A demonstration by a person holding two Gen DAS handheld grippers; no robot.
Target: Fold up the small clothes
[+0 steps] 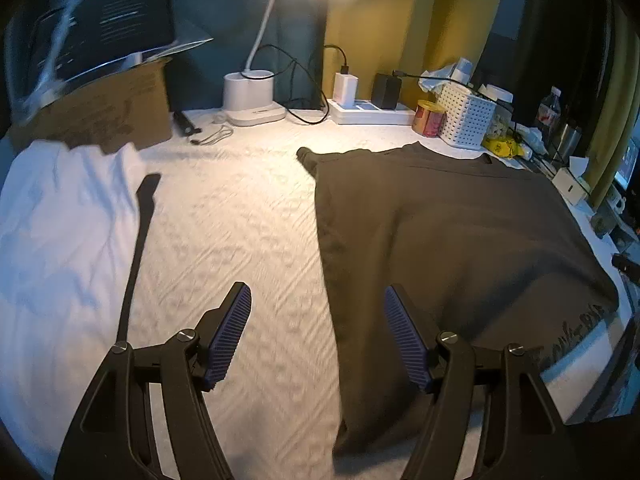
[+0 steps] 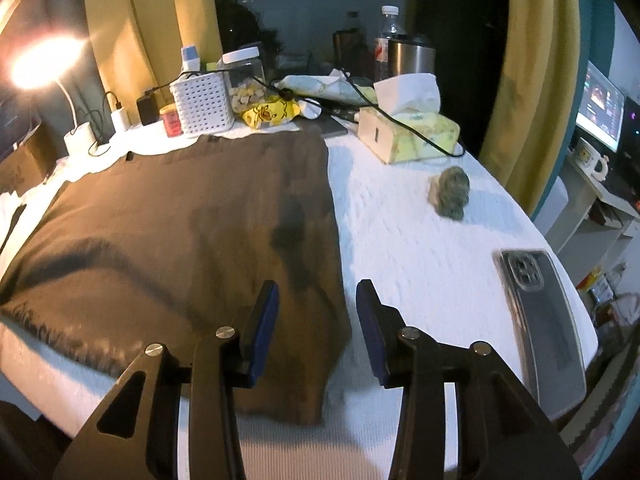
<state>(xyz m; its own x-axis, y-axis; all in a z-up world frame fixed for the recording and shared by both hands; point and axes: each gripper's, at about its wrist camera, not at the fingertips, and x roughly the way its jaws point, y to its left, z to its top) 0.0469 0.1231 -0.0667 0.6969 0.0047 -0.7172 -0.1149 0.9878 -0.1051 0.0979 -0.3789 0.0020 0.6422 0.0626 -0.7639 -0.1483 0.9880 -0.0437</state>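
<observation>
A dark brown garment (image 1: 460,232) lies spread flat on the white quilted table cover (image 1: 240,220). My left gripper (image 1: 318,304) hangs open above the garment's left edge, nothing between its blue pads. In the right wrist view the same brown garment (image 2: 180,232) fills the left half. My right gripper (image 2: 316,300) is open over the garment's right edge near its front corner, and it holds nothing. A white garment (image 1: 60,232) with a black strap across it lies at the far left.
A cardboard box (image 1: 104,116), lamp base (image 1: 252,98), power strip (image 1: 368,110), red tin and white basket (image 1: 466,116) line the back. A tissue box (image 2: 408,136), a grey-green bundle (image 2: 450,192) and a phone (image 2: 540,320) lie right of the garment.
</observation>
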